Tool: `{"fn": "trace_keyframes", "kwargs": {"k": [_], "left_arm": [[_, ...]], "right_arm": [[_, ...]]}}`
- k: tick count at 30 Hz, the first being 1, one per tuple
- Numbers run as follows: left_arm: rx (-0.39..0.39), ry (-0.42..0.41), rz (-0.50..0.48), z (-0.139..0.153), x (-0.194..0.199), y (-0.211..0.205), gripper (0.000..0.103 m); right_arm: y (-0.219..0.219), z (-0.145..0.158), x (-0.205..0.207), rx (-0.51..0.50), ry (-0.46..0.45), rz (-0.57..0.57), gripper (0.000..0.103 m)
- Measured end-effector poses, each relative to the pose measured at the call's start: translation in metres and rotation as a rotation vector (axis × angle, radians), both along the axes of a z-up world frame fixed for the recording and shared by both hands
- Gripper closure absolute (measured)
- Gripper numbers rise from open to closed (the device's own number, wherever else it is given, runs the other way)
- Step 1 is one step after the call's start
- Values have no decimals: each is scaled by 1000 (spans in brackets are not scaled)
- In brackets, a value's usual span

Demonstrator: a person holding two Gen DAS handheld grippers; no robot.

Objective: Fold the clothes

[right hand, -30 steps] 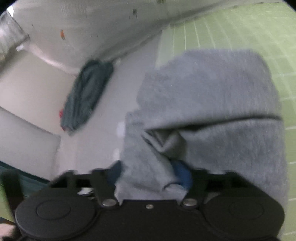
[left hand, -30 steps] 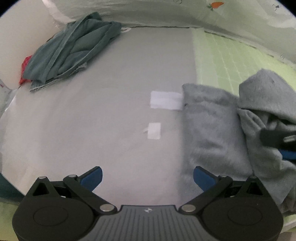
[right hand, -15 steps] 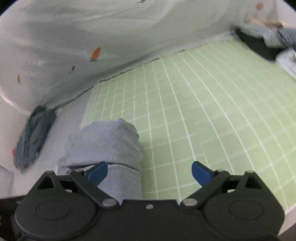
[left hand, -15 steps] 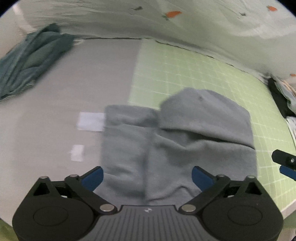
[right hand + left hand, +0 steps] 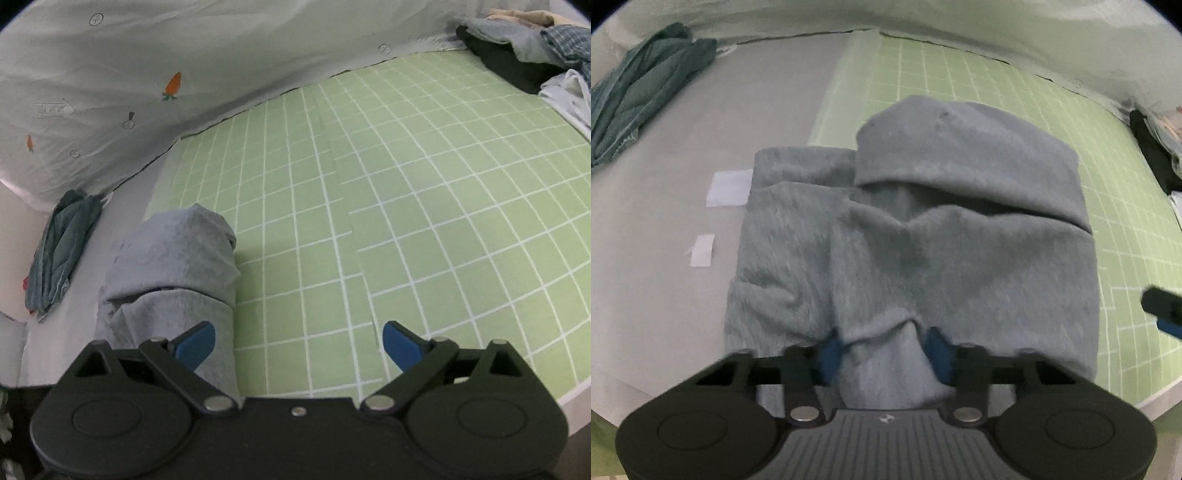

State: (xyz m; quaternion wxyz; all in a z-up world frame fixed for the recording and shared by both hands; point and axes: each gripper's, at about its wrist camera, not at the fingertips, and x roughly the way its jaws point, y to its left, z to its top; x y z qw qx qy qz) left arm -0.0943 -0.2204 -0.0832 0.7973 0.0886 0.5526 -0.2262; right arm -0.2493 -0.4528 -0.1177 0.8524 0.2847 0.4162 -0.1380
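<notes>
step: L gripper point(image 5: 882, 350) jaws closing on near edge of soft fleecy grey folded garment point(image 5: 923, 236), cloth bunched btwn pads, lower centre of frame | R gripper point(image 5: 297, 345) jaws apart, empty, over green gridded mat point(image 5: 424, 229) | next: prob lift + tidy bundle, keep layers together | teal crumpled cloth point(image 5: 646, 88) upper left
</notes>
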Motion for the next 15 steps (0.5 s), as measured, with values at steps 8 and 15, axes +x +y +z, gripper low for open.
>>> {"fn": "trace_keyframes", "kwargs": {"k": [8,15], "left_arm": [[-44,-162,93,42,-23,25,88],[-18,-86,260,25,-14,74,77]], "right_arm": [[13,-3,18,4,13,115,5],[36,-11,39,26,29,206,5]]}}
